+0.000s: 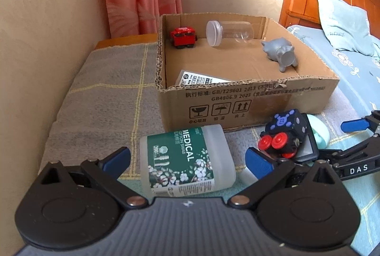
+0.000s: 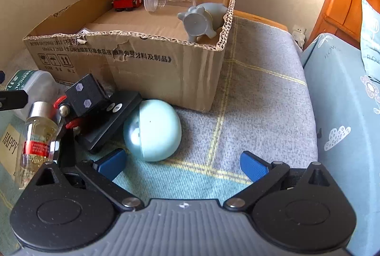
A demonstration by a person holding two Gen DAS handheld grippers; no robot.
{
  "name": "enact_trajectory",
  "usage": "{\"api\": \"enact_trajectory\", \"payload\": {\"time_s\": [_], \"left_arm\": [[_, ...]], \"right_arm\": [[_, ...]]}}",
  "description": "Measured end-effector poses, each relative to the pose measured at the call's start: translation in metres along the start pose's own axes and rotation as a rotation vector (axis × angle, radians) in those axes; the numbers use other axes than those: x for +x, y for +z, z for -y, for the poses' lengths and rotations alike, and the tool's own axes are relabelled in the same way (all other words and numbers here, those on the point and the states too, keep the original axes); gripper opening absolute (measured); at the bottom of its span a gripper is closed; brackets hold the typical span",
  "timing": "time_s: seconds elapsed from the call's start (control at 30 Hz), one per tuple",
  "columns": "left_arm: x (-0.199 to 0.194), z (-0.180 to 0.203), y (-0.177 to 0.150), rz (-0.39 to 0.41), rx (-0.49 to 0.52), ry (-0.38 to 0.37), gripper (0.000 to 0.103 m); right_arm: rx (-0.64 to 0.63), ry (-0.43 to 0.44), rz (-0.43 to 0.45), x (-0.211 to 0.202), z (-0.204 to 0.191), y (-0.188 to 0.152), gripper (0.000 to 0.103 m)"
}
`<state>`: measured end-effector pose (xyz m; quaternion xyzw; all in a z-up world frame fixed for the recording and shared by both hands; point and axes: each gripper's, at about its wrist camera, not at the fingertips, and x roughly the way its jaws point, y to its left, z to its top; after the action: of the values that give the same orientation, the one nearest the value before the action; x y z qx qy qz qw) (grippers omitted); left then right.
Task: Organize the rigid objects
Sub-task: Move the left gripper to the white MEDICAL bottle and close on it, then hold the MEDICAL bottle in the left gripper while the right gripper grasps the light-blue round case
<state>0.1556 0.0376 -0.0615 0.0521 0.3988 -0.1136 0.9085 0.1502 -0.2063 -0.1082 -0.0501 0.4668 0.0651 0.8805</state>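
Left claw point(image 1: 187, 157), jaws spread wide and holding nothing, is lowered over the cotton swab box point(image 1: 186, 162), which lies on its side between the blue pads on the cloth-covered worktop point(image 1: 99, 94), just near of the cardboard box point(image 1: 247, 101). Right claw point(image 2: 182, 164), likewise spread wide and empty, hovers just near the pale blue egg-shaped case point(image 2: 153, 130).

Already sorted, inside the cardboard box, left to right: a red toy vehicle point(image 1: 183, 37) at the far wall, a clear lidded jar point(image 1: 229, 33) on its side, and a grey animal figurine point(image 1: 281, 54) tipped over at the right; a white labelled pack point(image 1: 201, 80) lies against the near wall.

Still outside, left to right: the cotton swab box; a small glass bottle point(image 2: 39, 134) with a silver cap; a black toy block with red wheels point(image 1: 283, 136), resting on a flat black device point(image 2: 111, 118); and the egg-shaped case, touching the front of the cardboard box.

Judged progress: roughly half done, four items in and about five to go. The cotton swab box appears the next candidate for the left claw.
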Motion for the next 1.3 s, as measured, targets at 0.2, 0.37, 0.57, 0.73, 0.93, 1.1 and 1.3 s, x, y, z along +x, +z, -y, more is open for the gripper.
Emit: {"api": "enact_trajectory", "payload": {"time_s": [0.2, 0.37, 0.57, 0.73, 0.93, 1.1, 1.3], "left_arm": [[0.013, -0.004, 0.001, -0.020, -0.027, 0.021, 0.102], [0.019, -0.009, 0.000, -0.045, -0.042, 0.030, 0.102], [0.023, -0.010, -0.003, -0.056, -0.044, 0.027, 0.102], [0.030, -0.012, -0.004, -0.067, -0.061, 0.016, 0.102], [0.031, -0.019, -0.007, -0.070, -0.084, 0.038, 0.102], [0.026, -0.033, -0.014, -0.057, -0.067, 0.059, 0.102], [0.036, -0.031, -0.016, -0.074, -0.004, 0.014, 0.102]], "right_arm": [[-0.011, 0.010, 0.042, 0.003, 0.003, 0.001, 0.103], [-0.016, 0.014, 0.069, 0.005, 0.003, 0.003, 0.103], [0.015, -0.013, 0.083, 0.005, 0.006, 0.003, 0.103], [0.062, -0.049, 0.072, 0.002, 0.018, 0.000, 0.103], [0.070, -0.056, 0.076, 0.001, 0.019, -0.003, 0.103], [0.068, -0.054, 0.084, -0.001, 0.019, -0.006, 0.103], [0.068, -0.054, 0.084, 0.000, 0.019, -0.005, 0.103]]}}
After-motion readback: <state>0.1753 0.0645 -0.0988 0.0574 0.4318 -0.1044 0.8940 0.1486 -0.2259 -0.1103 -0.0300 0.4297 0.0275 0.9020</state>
